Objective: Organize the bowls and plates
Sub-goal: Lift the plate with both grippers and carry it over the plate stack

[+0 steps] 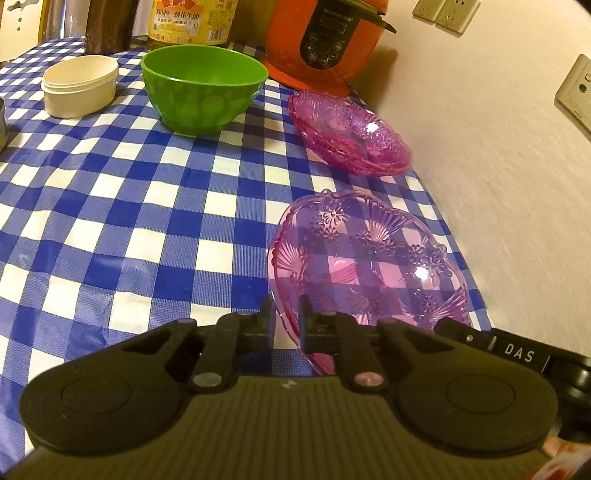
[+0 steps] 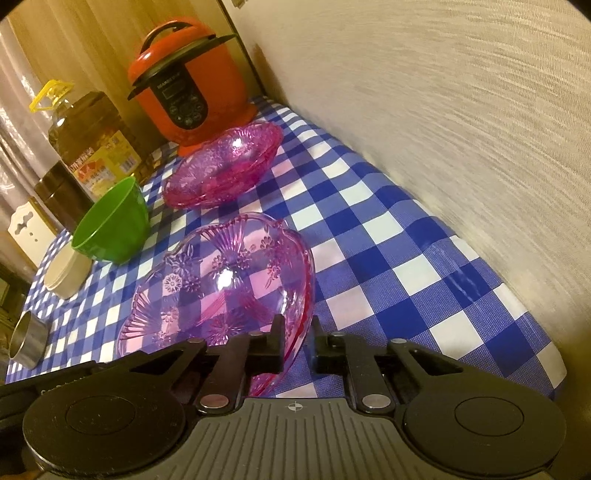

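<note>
A clear pink flower-pattern plate point(image 1: 369, 258) point(image 2: 221, 280) is held between both grippers above the blue checked tablecloth. My left gripper point(image 1: 286, 321) is shut on its left rim. My right gripper point(image 2: 297, 339) is shut on its right rim. A stack of darker pink plates point(image 1: 351, 133) point(image 2: 221, 166) sits beyond it, in front of the cooker. A green bowl point(image 1: 203, 88) point(image 2: 110, 225) and a cream bowl stack point(image 1: 79, 85) point(image 2: 68, 275) stand further left.
An orange pressure cooker point(image 1: 325, 40) point(image 2: 192, 85) and an oil bottle point(image 1: 192, 22) point(image 2: 92, 144) stand at the back. A metal cup point(image 2: 27, 343) is at the left. The wall point(image 1: 498, 166) runs close along the table's right edge point(image 2: 517, 314).
</note>
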The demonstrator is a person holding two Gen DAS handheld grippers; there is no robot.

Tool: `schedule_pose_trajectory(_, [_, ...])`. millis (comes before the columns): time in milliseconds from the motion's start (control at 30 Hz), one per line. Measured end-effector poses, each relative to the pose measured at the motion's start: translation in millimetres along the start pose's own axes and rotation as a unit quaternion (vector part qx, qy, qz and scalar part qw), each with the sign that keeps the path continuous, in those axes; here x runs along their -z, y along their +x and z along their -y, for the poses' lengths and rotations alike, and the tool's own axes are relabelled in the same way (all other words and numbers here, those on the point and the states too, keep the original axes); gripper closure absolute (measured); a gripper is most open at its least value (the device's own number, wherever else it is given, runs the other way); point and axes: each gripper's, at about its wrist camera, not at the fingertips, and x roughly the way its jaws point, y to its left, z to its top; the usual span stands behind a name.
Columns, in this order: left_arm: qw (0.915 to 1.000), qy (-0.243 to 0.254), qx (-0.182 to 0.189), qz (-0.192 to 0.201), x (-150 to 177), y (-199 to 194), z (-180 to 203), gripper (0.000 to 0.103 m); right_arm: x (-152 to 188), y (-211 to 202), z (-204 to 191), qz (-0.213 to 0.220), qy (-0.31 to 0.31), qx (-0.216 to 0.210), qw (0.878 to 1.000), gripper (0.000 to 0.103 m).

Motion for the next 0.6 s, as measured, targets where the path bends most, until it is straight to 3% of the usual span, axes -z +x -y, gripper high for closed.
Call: schedule_pose_trajectory(600, [0.9995, -0.001, 0.014, 0.030, -22.7, -12.9, 5.0, 0.092, -19.5, -11.5, -9.5, 0.043, -0.008, -0.020, 0.999, 0.091])
